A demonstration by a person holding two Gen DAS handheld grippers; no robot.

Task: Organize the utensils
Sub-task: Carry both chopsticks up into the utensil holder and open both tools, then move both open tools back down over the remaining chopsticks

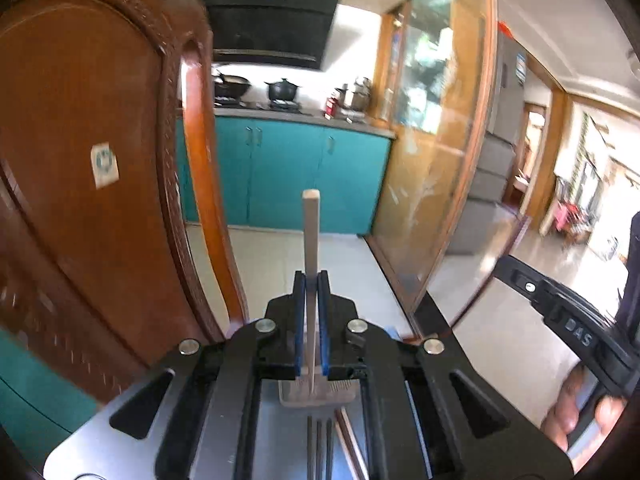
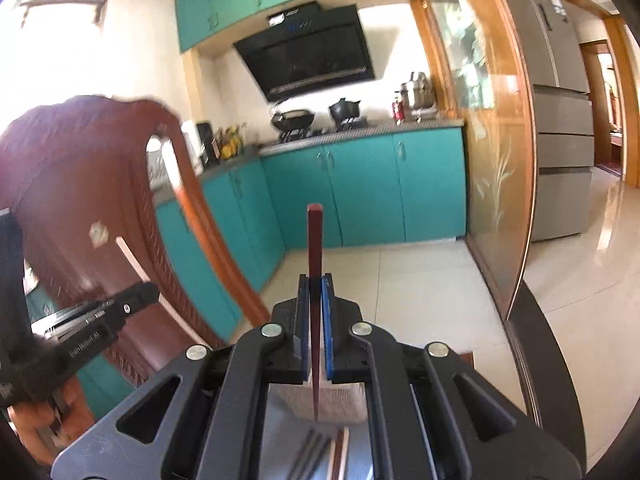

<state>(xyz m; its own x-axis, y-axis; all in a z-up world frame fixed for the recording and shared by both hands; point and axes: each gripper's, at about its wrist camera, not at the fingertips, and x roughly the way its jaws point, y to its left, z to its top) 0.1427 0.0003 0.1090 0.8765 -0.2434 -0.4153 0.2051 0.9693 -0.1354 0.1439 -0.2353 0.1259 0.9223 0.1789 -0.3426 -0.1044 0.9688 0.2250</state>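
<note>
In the left wrist view my left gripper point(image 1: 311, 280) is shut on a pale beige chopstick point(image 1: 311, 232) that sticks up past the blue pads. My right gripper point(image 2: 315, 280) is shut on a dark red chopstick point(image 2: 314, 248), which also points up and forward. Both grippers are raised over a steel surface point(image 1: 276, 432). On it below them are a small grey ribbed holder point(image 1: 316, 398) and several loose chopsticks point(image 1: 320, 452). The right wrist view shows the left gripper point(image 2: 140, 292) at the far left with its pale chopstick point(image 2: 130, 258). A hand holds the right gripper point(image 1: 520, 280) at the right edge.
A carved wooden chair back point(image 1: 100, 160) stands close on the left. Ahead are teal kitchen cabinets point(image 2: 360, 188), a stove with pots point(image 2: 316, 120) and a black range hood point(image 2: 312, 52). A wood-framed glass partition point(image 2: 496, 160) and a grey fridge point(image 2: 560, 100) stand to the right.
</note>
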